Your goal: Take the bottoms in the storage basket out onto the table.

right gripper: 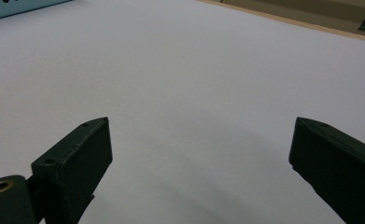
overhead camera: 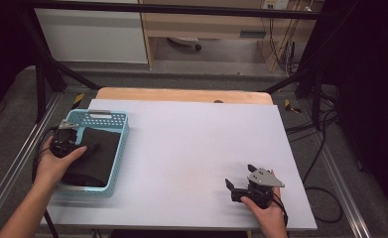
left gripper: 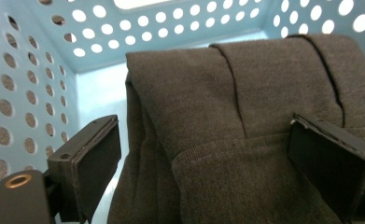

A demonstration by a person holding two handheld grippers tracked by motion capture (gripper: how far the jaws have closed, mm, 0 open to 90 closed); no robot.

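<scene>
A folded dark cloth (left gripper: pixel 245 140) lies in the blue basket (overhead camera: pixel 119 144) at the table's (overhead camera: pixel 191 148) left. The left gripper (left gripper: pixel 203 154) sits inside the basket, jaws wide astride the cloth's fold. The right gripper (overhead camera: pixel 246 183) rests near the table's right front, jaws wide, holding nothing.

Looks like a lab setup: black frame (overhead camera: pixel 47 59) around the table (overhead camera: pixel 196 148), loose cables (overhead camera: pixel 281 49) upper right, hazard tape (overhead camera: pixel 291 106) on the floor.
</scene>
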